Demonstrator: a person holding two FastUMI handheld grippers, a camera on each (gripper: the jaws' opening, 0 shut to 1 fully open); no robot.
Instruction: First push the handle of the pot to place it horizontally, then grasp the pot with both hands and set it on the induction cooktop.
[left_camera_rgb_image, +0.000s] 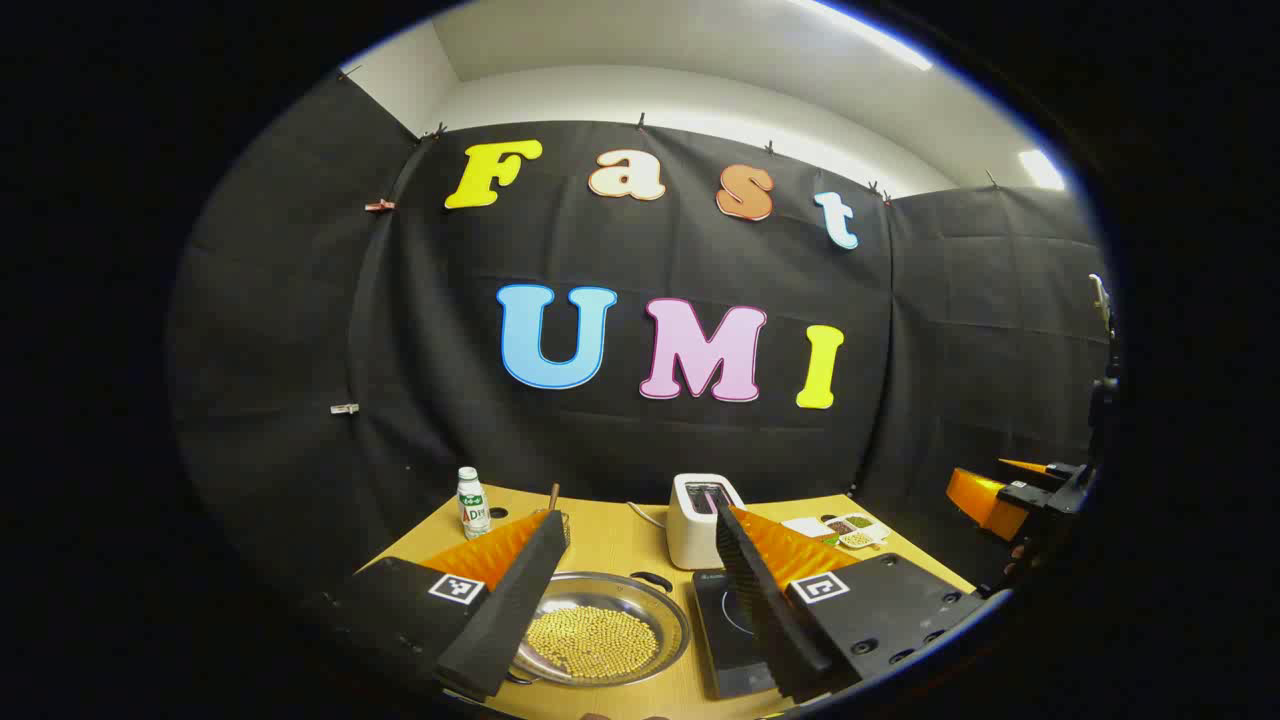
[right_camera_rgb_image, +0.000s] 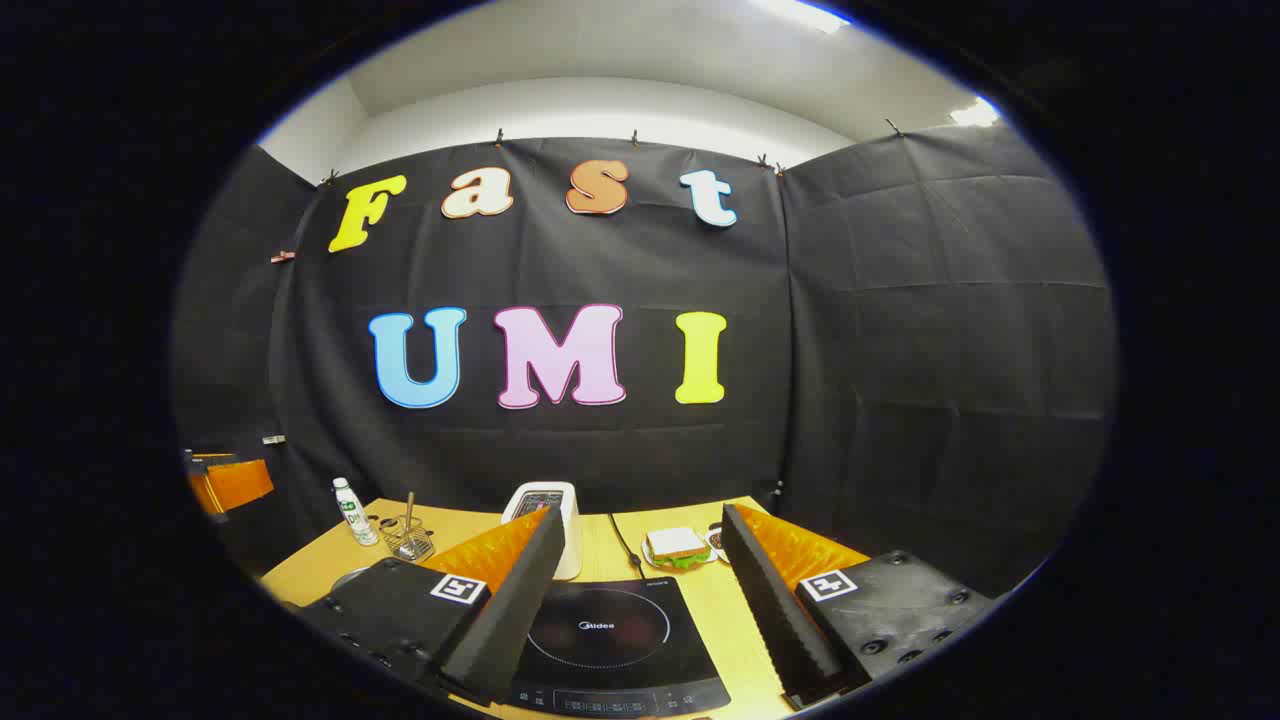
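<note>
The pot (left_camera_rgb_image: 600, 635) is a shallow steel pan full of yellow beans, low in the left gripper view, between my left gripper's (left_camera_rgb_image: 640, 518) open fingers. Its black handle (left_camera_rgb_image: 652, 580) sticks out at the far right rim, towards the toaster. The black induction cooktop (left_camera_rgb_image: 725, 620) lies just right of the pot. In the right gripper view the cooktop (right_camera_rgb_image: 610, 630) sits between the open fingers of my right gripper (right_camera_rgb_image: 642, 515), which hovers above it. A sliver of the pot's rim (right_camera_rgb_image: 345, 578) shows at the left. Neither gripper holds anything.
A white toaster (left_camera_rgb_image: 700, 520) stands behind the cooktop, its cable trailing left. A small bottle (left_camera_rgb_image: 472, 503) and a wire basket (right_camera_rgb_image: 408, 540) are at the back left. A sandwich on a plate (right_camera_rgb_image: 678, 545) and small dishes (left_camera_rgb_image: 850, 530) sit at the back right.
</note>
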